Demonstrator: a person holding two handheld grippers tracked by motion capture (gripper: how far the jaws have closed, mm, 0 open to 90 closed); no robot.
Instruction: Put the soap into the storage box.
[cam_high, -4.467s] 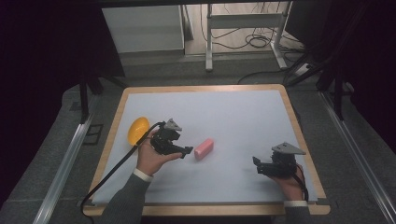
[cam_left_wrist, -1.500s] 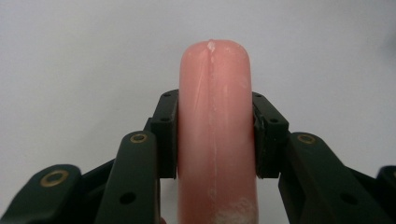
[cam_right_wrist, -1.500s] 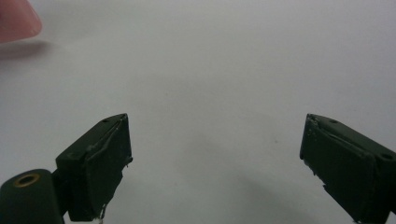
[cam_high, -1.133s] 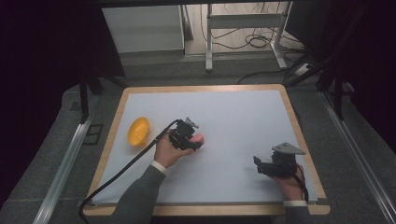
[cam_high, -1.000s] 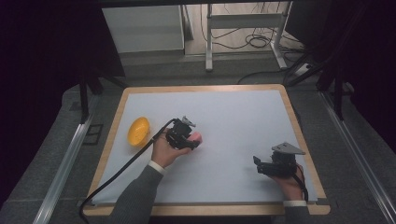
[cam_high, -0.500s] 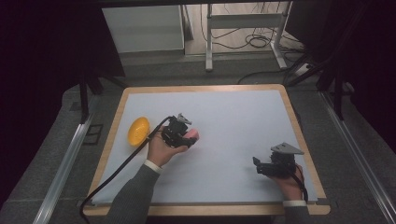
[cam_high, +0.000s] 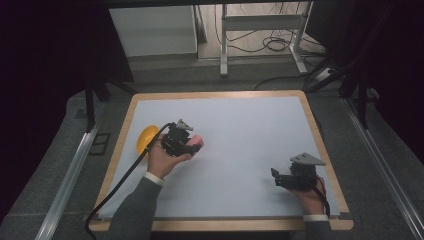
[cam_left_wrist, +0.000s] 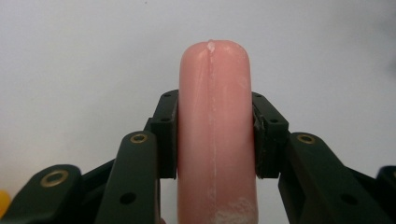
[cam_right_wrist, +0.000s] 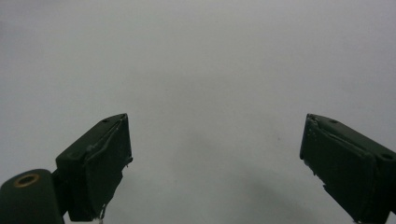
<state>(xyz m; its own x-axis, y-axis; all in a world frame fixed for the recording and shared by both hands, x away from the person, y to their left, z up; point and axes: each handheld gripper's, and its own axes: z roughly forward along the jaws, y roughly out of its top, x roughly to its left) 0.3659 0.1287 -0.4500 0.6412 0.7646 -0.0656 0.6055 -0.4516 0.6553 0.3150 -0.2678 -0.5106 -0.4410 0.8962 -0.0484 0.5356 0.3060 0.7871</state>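
Note:
A pink sausage-shaped piece (cam_left_wrist: 215, 126) stands clamped between the two black jaws of my left gripper (cam_left_wrist: 215, 135), its rounded end sticking out past them. In the high view this gripper (cam_high: 186, 142) is held above the mat's left half, with the pink piece (cam_high: 196, 144) poking out to the right. An orange-yellow round object (cam_high: 146, 139) lies on the mat just left of that hand. My right gripper (cam_high: 278, 177) rests near the mat's front right, and in the right gripper view its jaws (cam_right_wrist: 215, 163) stand wide apart over bare grey surface.
A pale grey mat (cam_high: 240, 120) covers a wood-edged table (cam_high: 220, 94). A black cable (cam_high: 120, 180) trails from the left gripper off the front left corner. Beyond the table are a white cabinet (cam_high: 152, 30) and a metal frame (cam_high: 260, 22) with loose cables.
My left gripper closed on the pink piece where it lay mid-mat and has carried it left toward the orange object. The right gripper has stayed in place.

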